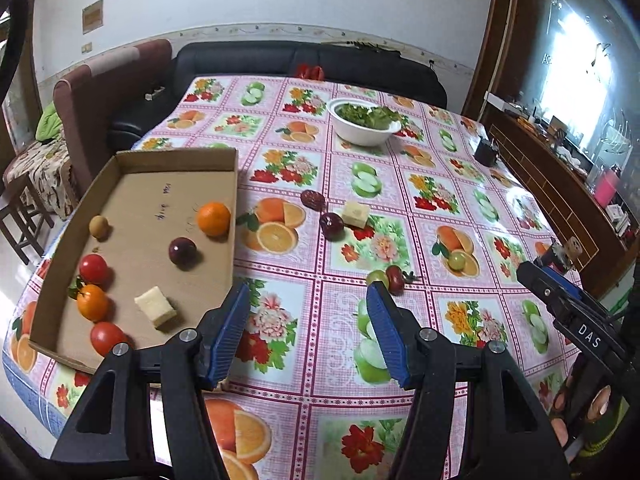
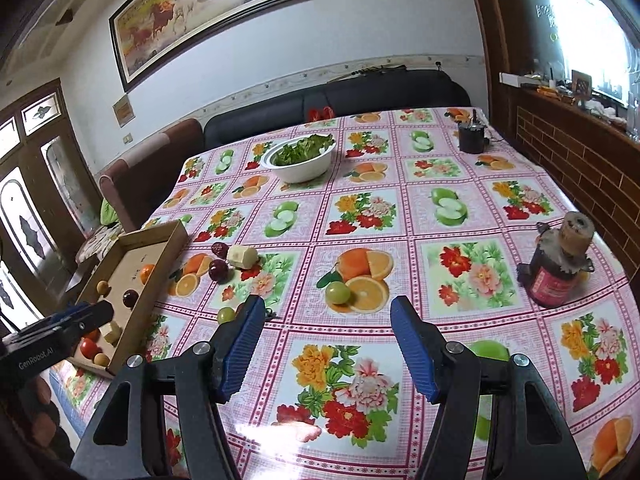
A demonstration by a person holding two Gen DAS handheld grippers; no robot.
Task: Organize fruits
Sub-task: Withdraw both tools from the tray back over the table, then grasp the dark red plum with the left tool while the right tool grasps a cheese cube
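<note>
Your left gripper (image 1: 308, 336): jaws wide, nothing between, over tablecloth (image 1: 400, 200) just right of cardboard tray (image 1: 176, 160). Your right gripper (image 2: 328, 344): released too, empty. Tray holds orange (image 1: 214, 219), plum (image 1: 182, 252), tomatoes. Loose past left gripper: green grape (image 1: 378, 278), second plum (image 1: 332, 225), date (image 1: 313, 199).

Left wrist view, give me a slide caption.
Open left gripper above floral tablecloth, beside shallow cardboard tray holding fruit.

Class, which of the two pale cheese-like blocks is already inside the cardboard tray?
The block near the tray's front edge; the other block lies on the tablecloth.
</note>
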